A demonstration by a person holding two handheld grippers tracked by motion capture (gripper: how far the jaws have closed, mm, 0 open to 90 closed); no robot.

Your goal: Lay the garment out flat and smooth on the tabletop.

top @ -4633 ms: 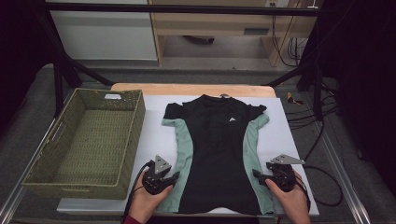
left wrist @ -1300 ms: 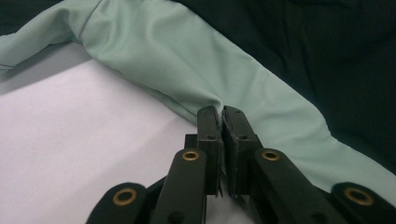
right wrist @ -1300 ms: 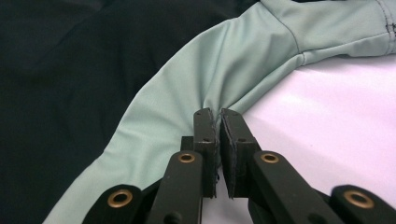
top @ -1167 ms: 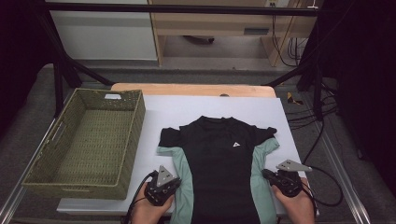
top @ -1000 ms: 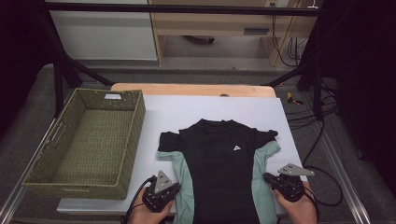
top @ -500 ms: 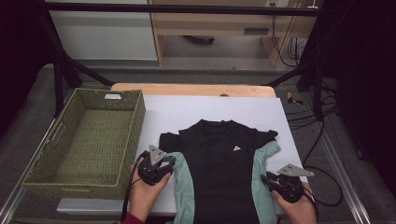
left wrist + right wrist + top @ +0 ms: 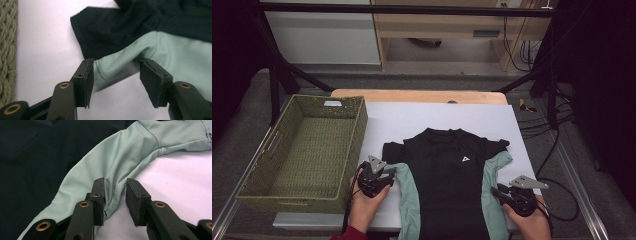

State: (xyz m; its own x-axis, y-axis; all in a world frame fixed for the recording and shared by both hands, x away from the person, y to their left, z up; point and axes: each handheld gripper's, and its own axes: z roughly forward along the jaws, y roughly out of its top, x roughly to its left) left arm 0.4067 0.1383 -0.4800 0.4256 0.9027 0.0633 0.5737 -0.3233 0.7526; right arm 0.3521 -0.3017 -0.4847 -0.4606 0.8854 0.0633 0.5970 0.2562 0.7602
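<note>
Lying between both released fingers pairs — left gripper (image 7: 113, 83), right gripper (image 7: 115, 202) — the shirt's (image 7: 452, 185) mint edges.

high view looking forward and down on table (image 7: 437, 117), gripper views close over shirt (image 7: 449, 185) edges

Lab recording bay: black metal frame (image 7: 412, 9) over table (image 7: 437, 117); loose cables (image 7: 537, 120) on grey floor.

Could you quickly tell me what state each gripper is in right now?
Left gripper: open, jaws just opened, mint edge of the shirt between them, not pinched.
Right gripper: open, jaws just opened, shirt's mint fold in the gap, released.
</note>
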